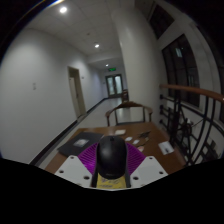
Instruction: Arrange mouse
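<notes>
Mouse (111,155) black, domed, glossy, gripped in claw (111,168)

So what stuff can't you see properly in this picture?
- Gripper view: the lower end of the black computer mouse is cut off by the dark border.
- The gripper fingertips are hidden there too, so whether the pink pads press the mouse is unclear.
- The small white papers on the brown wooden table are too small to read.
- The dark flat mat is partly hidden by a finger.

Gripper (111,170) level, 2 fingers (82,168) closed against mouse (111,155) flanks, purple pads showing.
</notes>
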A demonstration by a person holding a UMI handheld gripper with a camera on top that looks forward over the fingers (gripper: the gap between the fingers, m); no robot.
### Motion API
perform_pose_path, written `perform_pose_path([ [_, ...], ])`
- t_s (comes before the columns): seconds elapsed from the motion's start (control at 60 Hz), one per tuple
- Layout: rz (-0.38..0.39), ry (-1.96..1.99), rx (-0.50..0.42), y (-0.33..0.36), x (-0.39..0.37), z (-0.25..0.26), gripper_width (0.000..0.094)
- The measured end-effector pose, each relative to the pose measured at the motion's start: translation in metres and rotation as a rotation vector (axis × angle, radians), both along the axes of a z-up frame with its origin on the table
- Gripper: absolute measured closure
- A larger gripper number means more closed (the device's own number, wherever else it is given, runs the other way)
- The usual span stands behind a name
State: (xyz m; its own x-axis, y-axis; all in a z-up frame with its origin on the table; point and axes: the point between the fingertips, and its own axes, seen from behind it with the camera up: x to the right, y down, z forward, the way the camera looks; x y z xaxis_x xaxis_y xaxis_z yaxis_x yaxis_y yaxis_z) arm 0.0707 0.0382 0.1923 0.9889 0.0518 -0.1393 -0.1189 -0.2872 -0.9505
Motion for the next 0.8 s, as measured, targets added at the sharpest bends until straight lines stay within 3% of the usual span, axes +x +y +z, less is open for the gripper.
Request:
perform_pose_path([
  [0.067, 0.044, -0.015, -0.049, -0.006, -0.039, -0.034, 0.0561],
  [0.267, 0.069, -0.143, -0.241, -0.017, -0.088, -0.16, 0.056],
  [0.483, 0.044, -0.133, -0.357, -0.026, -0.079, -0.205, 0.0522],
  [0.533, 0.051, -0.144, -0.34, -0.023, -0.079, -0.203, 0.0504],
  [0.65, 0.112, -0.215, -0.359, -0.027, -0.079, -0.205, 0.0412],
  [0.767, 0.218, -0.319, -0.335, -0.041, -0.071, -0.187, 0.0066],
  [0.8, 0.235, -0.349, -0.321, -0.047, -0.064, -0.179, 0.0087],
])
